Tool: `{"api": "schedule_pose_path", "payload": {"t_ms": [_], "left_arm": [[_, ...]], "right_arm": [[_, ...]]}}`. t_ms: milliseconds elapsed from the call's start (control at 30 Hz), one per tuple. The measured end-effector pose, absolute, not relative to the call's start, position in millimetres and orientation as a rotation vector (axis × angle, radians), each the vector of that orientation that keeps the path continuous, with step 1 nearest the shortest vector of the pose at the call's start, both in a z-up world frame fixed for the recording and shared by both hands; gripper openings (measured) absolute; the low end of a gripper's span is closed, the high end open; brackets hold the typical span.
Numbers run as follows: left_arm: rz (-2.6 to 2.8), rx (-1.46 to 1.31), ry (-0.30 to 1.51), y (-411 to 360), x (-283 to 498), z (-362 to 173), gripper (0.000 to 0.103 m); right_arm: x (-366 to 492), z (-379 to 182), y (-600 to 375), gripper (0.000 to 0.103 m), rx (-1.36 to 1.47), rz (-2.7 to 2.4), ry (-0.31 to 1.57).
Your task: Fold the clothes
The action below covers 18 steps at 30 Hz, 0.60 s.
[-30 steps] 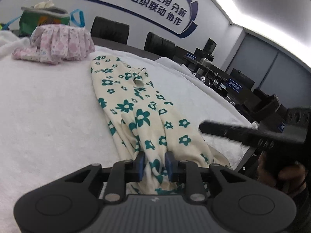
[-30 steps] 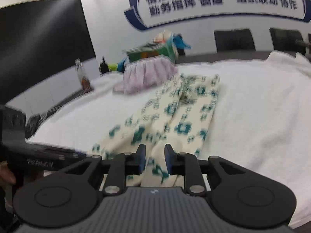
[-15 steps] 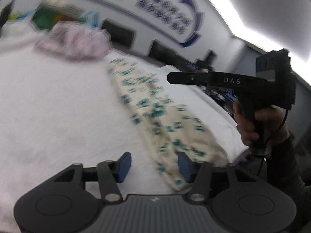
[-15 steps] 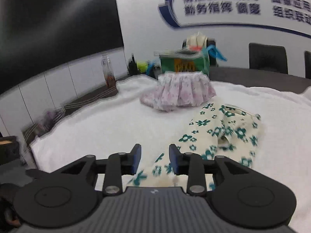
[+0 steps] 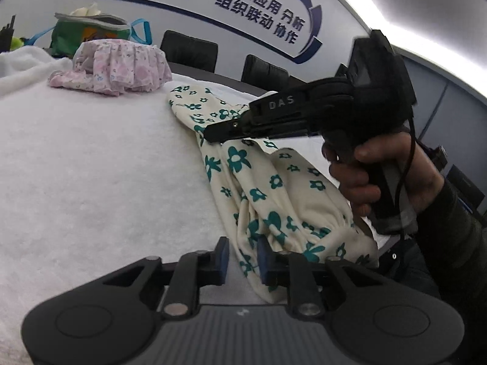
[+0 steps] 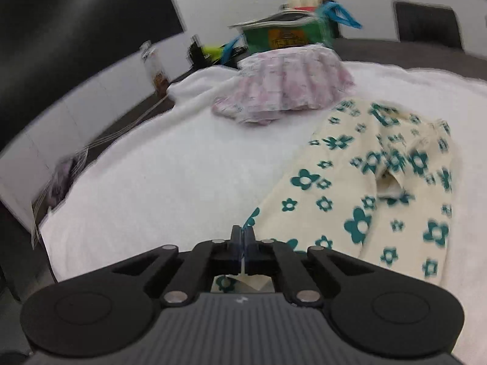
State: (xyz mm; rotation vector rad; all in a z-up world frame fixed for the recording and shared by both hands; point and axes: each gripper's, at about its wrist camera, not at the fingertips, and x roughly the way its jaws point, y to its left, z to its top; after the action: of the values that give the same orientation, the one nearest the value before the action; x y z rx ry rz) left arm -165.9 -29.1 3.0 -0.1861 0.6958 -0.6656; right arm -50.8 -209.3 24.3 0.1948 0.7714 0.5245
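We are working on a white towel-covered table (image 5: pixel 91 158) with a cream, green-flowered garment (image 5: pixel 268 188) lying in a long strip from the near right edge toward the far centre.

On the left, the left gripper (image 5: pixel 242 257) is straddling the near gathered end of the garment; cloth is passing between its blue pads (image 5: pixel 223 251), but a gap is showing on either side, so we are treating its jaws as only part-closed and not yet clamping. Risk: if we lift now, the fabric is likely to slide out and drop off the near table edge, where part of it is already hanging.

In the centre, a folded pink garment (image 5: pixel 121 67) and a green bag (image 5: pixel 88 32) are sitting at the far side — a wide swing could be dragging the flowered cloth into them.

On the right, the right gripper (image 6: pixel 243 237) is pinching the garment's left edge, jaws fully together on a thin fold. Risk: so little cloth is being held that it may be pulling free — or the pull may be bunching the strip rather than folding it squarely.
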Motion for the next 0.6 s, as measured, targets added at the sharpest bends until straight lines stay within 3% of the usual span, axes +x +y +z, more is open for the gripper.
{"api": "schedule_pose_path", "payload": {"t_ms": [133,167,200,433,500,600], "left_arm": [[-0.653,-0.117,0.674,-40.4,-169.0,4.7,0.018],[-0.654,-0.113,0.675,-41.3,-170.3,4.6,0.007],[-0.655,-0.114,0.678,-41.7,-171.2,4.5,0.003],[-0.666,-0.169,0.714,-17.6,-175.8,6.1,0.0],[-0.657,-0.179,0.718,-14.3,-176.3,4.5,0.0],[-0.667,-0.164,0.7,-15.6,-180.1,6.7,0.005]], "right_arm": [[-42.0,13.2,-217.2,0.001,0.293,0.502,0.791],[-39.0,9.2,-213.2,0.001,0.255,0.477,0.814],[-36.6,5.4,-207.8,0.002,0.209,0.461,0.828],[-55.8,11.3,-180.4,0.009,0.0,0.532,0.755],[-62.3,17.7,-184.7,0.02,-0.008,0.53,0.715],[-80.2,31.3,-186.3,0.019,-0.083,0.539,0.677]]}}
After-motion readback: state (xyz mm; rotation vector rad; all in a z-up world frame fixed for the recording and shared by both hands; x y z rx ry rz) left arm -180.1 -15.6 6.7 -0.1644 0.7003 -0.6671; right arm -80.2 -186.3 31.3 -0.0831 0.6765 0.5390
